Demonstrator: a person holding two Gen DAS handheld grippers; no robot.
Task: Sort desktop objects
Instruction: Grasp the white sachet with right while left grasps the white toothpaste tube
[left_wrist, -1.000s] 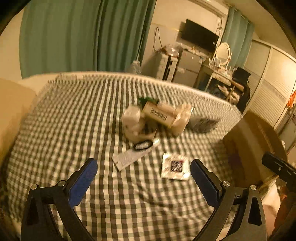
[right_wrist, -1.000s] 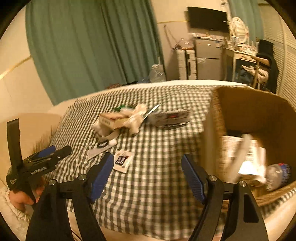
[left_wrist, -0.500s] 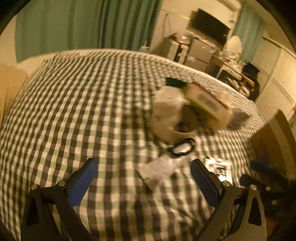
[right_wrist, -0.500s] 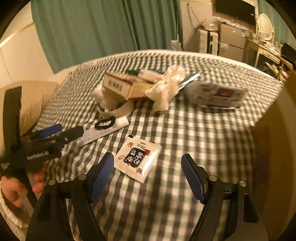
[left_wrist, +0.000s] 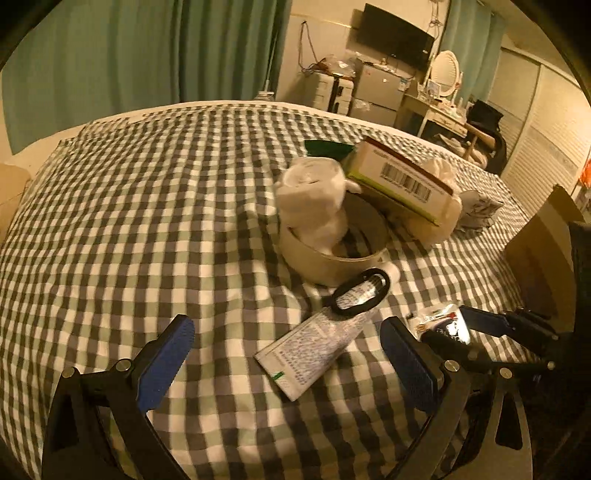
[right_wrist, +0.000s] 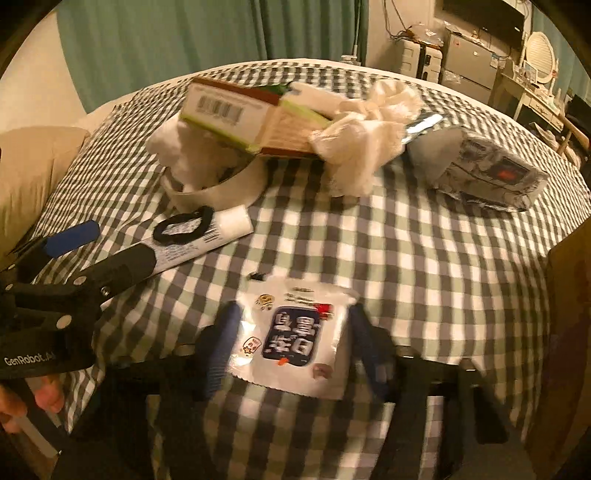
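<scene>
A white snack packet with a dark blue label lies flat on the checked cloth between the blue pads of my right gripper, which is open around it. It also shows in the left wrist view. My left gripper is open and empty just short of a white tube with a black hair tie on it. Behind them stands a cream bowl holding a white cloth, with a barcoded box leaning on it.
A crumpled white cloth and a grey wrapped pack lie at the back right. A brown cardboard box stands at the right edge of the table. A beige cushion is at the left.
Both grippers have moved forward and lower toward the objects. The right gripper now straddles the snack packet. The left gripper has come up close to the tube.
</scene>
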